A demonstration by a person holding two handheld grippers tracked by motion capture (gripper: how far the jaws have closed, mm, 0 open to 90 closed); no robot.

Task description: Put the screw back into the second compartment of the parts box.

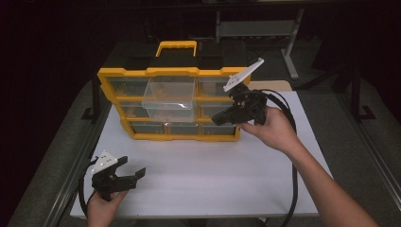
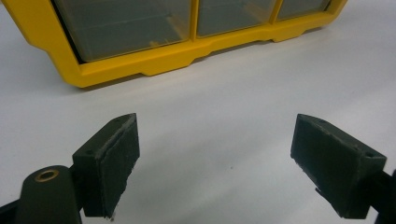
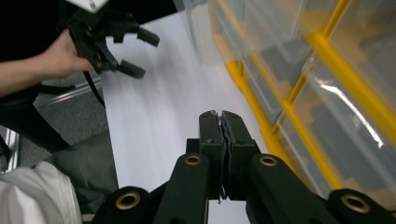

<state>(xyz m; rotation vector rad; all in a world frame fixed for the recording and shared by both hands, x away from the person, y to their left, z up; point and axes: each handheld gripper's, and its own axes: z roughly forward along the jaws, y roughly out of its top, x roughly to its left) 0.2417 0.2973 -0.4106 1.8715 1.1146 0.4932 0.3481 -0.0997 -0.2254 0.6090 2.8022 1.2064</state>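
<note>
Table (image 1: pixel 198 175) white, set lengthwise away from the person, dark floor around it.

Left gripper (image 1: pixel 135 176) near the table's front left corner, held low in the left hand (image 1: pixel 101 205), white plate on top, cable looping off the edge. Jaws stand wide apart with nothing between them; in the left gripper view both black pads (image 2: pixel 116 163) hang over bare tabletop, facing the bottom row of the organiser.

Yellow organiser (image 1: pixel 123 73) stands upright across the middle of the table, black carry handle framed in yellow on top, clear drawers in three rows. One clear drawer (image 1: pixel 170 97) in the middle column is pulled well forward of the frame and sticks out over the rows beneath; it looks empty. The other drawers sit flush.

Right gripper (image 1: pixel 218 119) in front of the organiser's right column, held off the table in the right hand (image 1: pixel 272 127), tips pointing left toward the protruding drawer but apart from it. In the right gripper view its jaws are pressed together, pad to pad, holding nothing; organiser drawers run along the right of that view, blurred.
</note>
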